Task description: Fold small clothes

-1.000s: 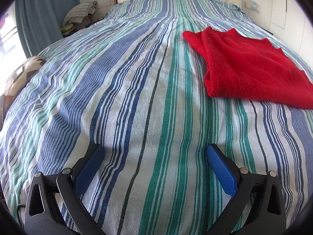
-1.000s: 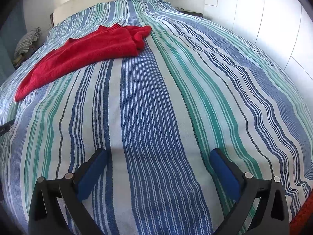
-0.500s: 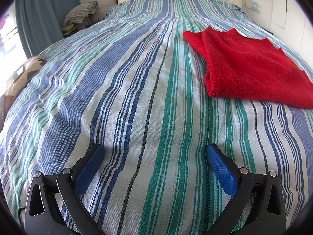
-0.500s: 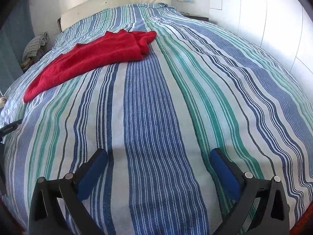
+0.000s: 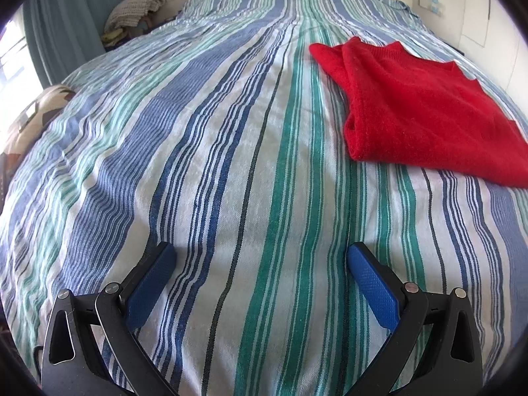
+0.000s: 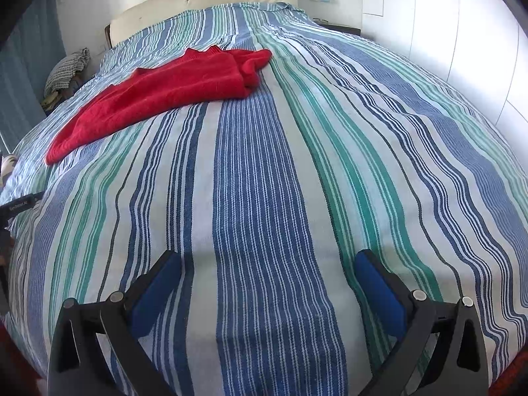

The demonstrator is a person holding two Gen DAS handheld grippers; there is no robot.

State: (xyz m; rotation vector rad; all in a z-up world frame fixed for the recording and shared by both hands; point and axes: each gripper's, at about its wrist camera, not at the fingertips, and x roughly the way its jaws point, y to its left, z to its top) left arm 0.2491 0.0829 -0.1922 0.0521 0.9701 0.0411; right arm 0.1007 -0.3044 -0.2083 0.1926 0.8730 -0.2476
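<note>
A: Item one, left gripper (image 5: 260, 255)?
B: Held low over the bed, pointing toward the headboard. Jaws wide, nothing between them but striped cover. Blue pads (image 5: 151, 287) on black fingers.

A: Item two, right gripper (image 6: 269, 262)?
B: Same pose, low and level over the bedspread (image 6: 264, 198). Jaws wide, empty. Blue pads (image 6: 379, 290) face each other across a broad blue stripe.

A: Item three, the garment?
B: One red sweater (image 5: 422, 109), knitted, lying flat and folded on the bedspread (image 5: 231, 132). At about 2 o'clock from the left gripper, well apart from it. In the right wrist view the red sweater (image 6: 165, 95) sits at about 11 o'clock, also well apart. Neither gripper touches it.

A: Containers?
B: The bed carries the sweater only, as far as shown.

A: Surroundings?
B: Cream headboard (image 6: 204, 0) at 12 o'clock. Checked cloth bundle (image 5: 137, 8) beside the bed at 10 o'clock. Teal curtain (image 5: 66, 19) further left. White wall panels (image 6: 445, 33) on the right.
</note>
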